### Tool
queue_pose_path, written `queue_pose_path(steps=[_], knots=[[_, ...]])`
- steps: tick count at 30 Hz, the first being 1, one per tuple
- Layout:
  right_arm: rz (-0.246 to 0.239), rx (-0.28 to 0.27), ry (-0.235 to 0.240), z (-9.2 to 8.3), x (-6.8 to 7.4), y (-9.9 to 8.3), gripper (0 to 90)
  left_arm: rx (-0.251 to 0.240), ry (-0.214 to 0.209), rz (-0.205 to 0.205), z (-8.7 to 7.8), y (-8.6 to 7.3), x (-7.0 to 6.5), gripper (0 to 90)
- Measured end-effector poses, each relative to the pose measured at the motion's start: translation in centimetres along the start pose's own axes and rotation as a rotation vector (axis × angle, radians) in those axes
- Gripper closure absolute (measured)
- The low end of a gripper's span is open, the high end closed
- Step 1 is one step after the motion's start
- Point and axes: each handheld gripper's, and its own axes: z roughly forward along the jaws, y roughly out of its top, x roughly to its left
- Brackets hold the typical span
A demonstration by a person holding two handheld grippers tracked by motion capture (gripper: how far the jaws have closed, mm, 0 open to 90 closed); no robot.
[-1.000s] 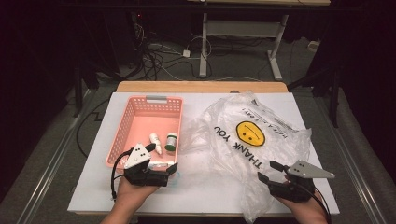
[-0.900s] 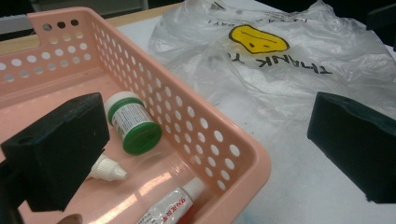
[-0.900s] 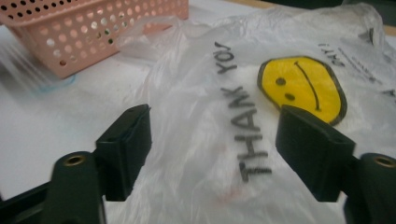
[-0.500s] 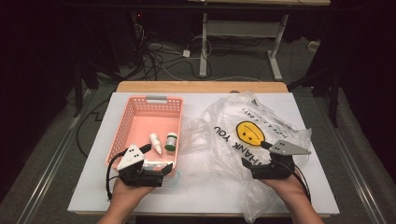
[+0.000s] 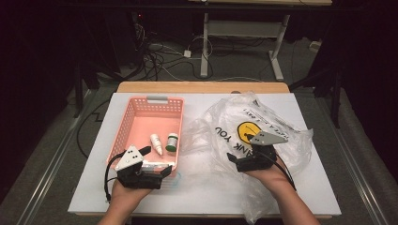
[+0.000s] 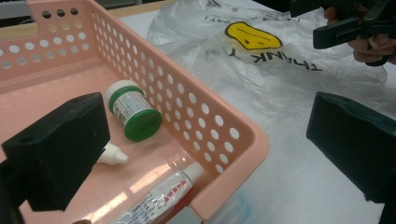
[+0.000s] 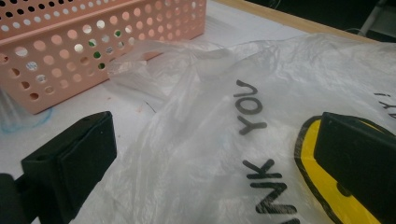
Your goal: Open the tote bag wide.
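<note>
Holding both grippers over the white table (image 5: 211, 197), we kept the left gripper (image 5: 157, 161) at the pink perforated basket's (image 5: 141, 110) six-o'clock rim, its jaws spread wide with nothing between them. Inside the basket lay a green-capped jar (image 6: 133, 109), a white dropper bottle (image 5: 156, 143) and a tube (image 6: 159, 196). At three o'clock from the basket lay the clear plastic bag (image 5: 263, 117) printed THANK YOU with a yellow smiley. Our right gripper (image 5: 233, 161) hovered above that bag; its jaws had just been opening and stood wide, film beneath them, not pinched.
</note>
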Motion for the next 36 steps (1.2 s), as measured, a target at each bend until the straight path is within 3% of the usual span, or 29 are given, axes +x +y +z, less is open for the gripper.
queue_pose_path(steps=[2, 5, 8, 11, 13, 15, 21, 24, 36], knots=[[0.001, 0.000, 0.008, 0.3, 0.1, 0.2, 0.2, 0.002, 0.011, 0.021, 0.0, 0.1, -0.3, 0.0], [-0.004, -0.007, 0.023, 0.5, 0.1, 0.4, 0.2, 0.002, 0.013, 0.018, 0.0, 0.3, -0.6, 0.0], [0.000, -0.003, 0.046, 0.8, 0.1, 0.3, 0.2, 0.032, 0.024, 0.035, 0.3, 0.4, -1.3, 0.0], [0.009, 0.011, 0.057, 1.1, 0.3, 0.4, 0.4, 0.035, 0.035, 0.025, 0.5, 0.4, -1.3, 0.0], [-0.010, 0.039, 0.078, 1.5, 0.6, 0.2, 5.9, 0.010, 0.039, 0.009, 0.6, 0.5, -1.2, 0.0], [-0.019, 0.064, 0.108, 1.7, 0.7, 0.0, 16.3, -0.013, 0.043, 0.022, 0.5, 0.4, -1.3, 0.0], [-0.045, 0.146, 0.130, 2.3, 1.1, -1.0, 29.0, -0.011, 0.027, 0.019, 0.1, -0.1, -1.4, 0.0], [-0.053, 0.171, 0.137, 2.6, 1.2, -1.4, 33.3, -0.012, 0.007, 0.003, 0.1, -0.4, -1.4, 0.0], [-0.111, 0.260, 0.171, 4.3, 2.6, -2.5, 40.1, -0.011, 0.006, 0.016, -0.2, -0.5, -1.9, 0.0]])
